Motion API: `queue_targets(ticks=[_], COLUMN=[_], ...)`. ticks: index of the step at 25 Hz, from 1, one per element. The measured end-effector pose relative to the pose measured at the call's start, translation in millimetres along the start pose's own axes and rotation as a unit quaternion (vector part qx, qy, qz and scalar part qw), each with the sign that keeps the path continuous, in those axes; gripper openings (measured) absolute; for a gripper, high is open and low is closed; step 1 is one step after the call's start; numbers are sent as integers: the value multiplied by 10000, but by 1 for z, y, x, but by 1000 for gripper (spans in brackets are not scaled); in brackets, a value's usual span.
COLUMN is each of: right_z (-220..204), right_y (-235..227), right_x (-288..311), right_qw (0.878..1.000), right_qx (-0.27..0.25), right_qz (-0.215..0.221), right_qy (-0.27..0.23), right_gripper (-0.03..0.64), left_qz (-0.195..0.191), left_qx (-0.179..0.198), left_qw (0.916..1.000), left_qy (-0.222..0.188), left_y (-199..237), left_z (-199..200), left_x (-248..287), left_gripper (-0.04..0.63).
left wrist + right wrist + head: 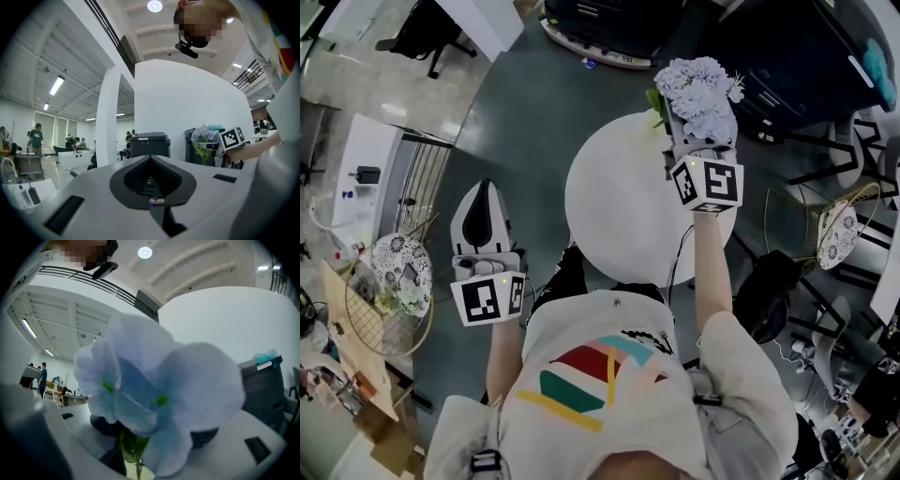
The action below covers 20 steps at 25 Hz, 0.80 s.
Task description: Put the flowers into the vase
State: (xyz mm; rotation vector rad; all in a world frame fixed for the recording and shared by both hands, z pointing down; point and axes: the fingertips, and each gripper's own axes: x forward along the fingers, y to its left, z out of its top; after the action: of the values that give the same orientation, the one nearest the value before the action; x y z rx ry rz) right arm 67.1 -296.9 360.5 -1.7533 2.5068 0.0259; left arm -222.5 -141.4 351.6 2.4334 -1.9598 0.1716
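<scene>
A bunch of pale blue flowers [698,86] with green leaves sticks up out of my right gripper [700,131], which is shut on the stems over the far edge of the round white table [614,211]. In the right gripper view the petals [159,390] fill the picture, and the green stem [132,451] runs down between the jaws. My left gripper [484,194] hangs over the grey floor left of the table, shut with nothing in it; its jaws meet along a seam [151,161]. The left gripper view also catches the flowers [205,136]. No vase shows in any view.
A wire chair with a patterned cushion [397,277] stands at the left, and another [838,231] at the right among dark chairs. A dark cabinet [619,23] lies beyond the table. A black bin [149,143] stands ahead of the left gripper. People sit far off.
</scene>
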Motion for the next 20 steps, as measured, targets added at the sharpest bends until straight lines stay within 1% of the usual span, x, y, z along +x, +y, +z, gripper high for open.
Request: queue_targets(ticks=[3, 6, 9, 11, 13, 16, 20], right_z=[-18, -31, -43, -51, -59, -65, -66], right_y=[-1, 2, 6, 8, 10, 17, 25], right_x=[4, 6, 6, 7, 7, 7, 5], right_qw=[9996, 9991, 9972, 9968, 9969, 9965, 9953], right_qx=[235, 388, 685, 714, 640, 622, 675], right_qz=[-85, 1, 55, -8, -38, 77, 319], right_qy=[93, 190, 278, 363, 453, 546, 621], right_gripper=[298, 298, 299, 303, 333, 399, 434], left_qz=[83, 128, 150, 176, 201, 228, 217], left_qx=[7, -9, 41, 43, 40, 45, 66], left_qw=[9999, 9998, 9996, 9994, 9993, 9992, 9991], left_qy=[114, 177, 247, 287, 312, 335, 349], left_y=[6, 7, 8, 11, 14, 16, 14], left_z=[-9, -15, -18, -20, -22, -24, -24], left_x=[1, 3, 4, 4, 4, 5, 7], left_gripper=[6, 6, 6, 6, 6, 6, 6])
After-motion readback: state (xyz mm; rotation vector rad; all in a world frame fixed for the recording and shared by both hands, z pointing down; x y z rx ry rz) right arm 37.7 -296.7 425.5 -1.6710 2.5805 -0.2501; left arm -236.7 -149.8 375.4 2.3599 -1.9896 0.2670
